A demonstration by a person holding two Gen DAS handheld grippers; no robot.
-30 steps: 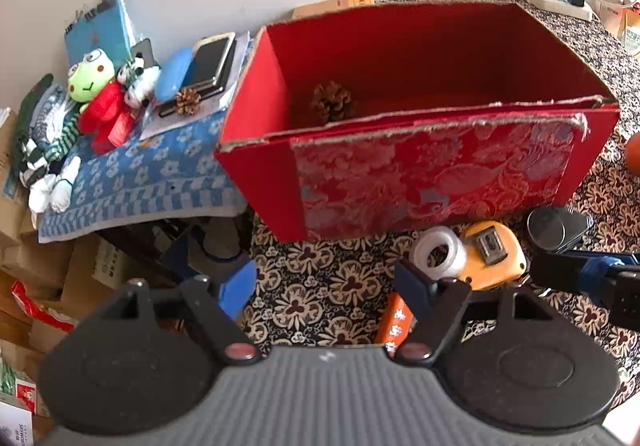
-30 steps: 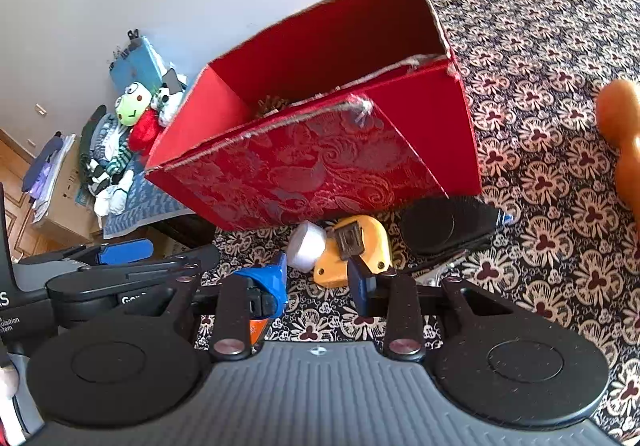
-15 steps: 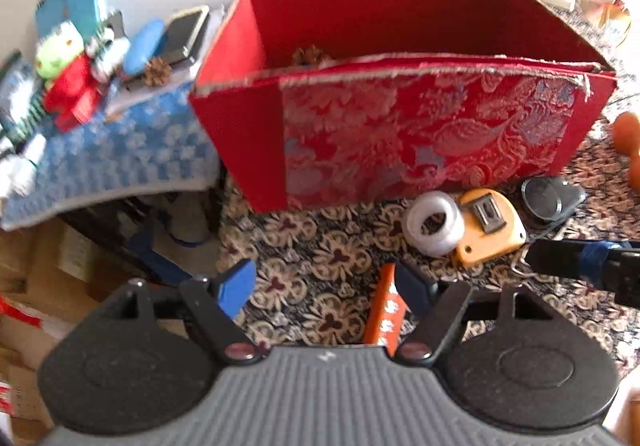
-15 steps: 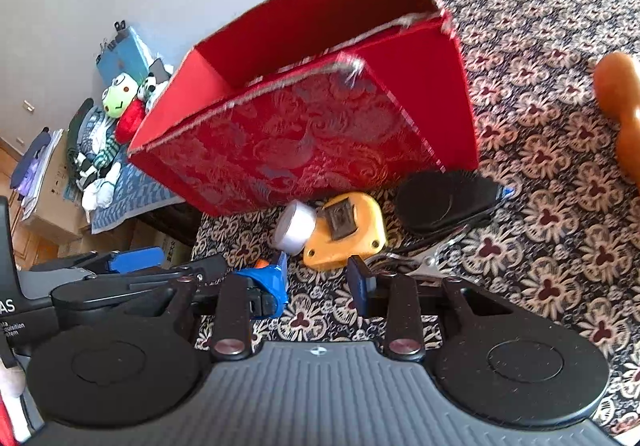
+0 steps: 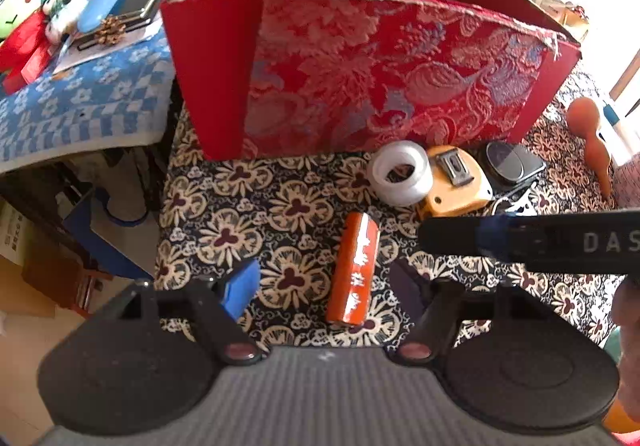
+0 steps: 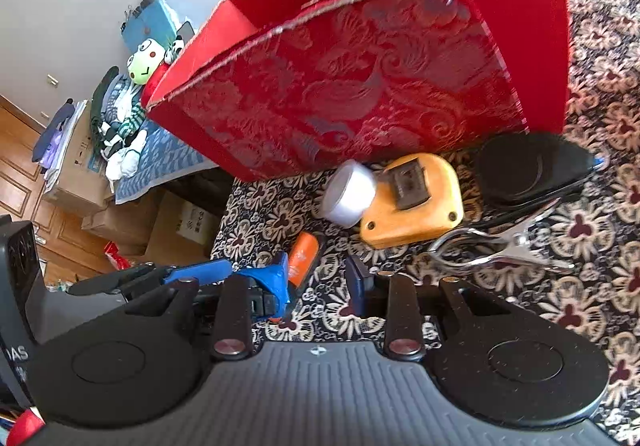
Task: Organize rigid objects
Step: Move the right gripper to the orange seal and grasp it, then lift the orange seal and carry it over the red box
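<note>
The left hand-held gripper hangs over a patterned tabletop, jaws released and just narrowing around an orange cylinder lying between them, seemingly untouched. The right hand-held gripper is released and empty. A tape roll, yellow tape measure and metal clip lie before a red box.

Home room: plush toys, floral tablecloth.
</note>
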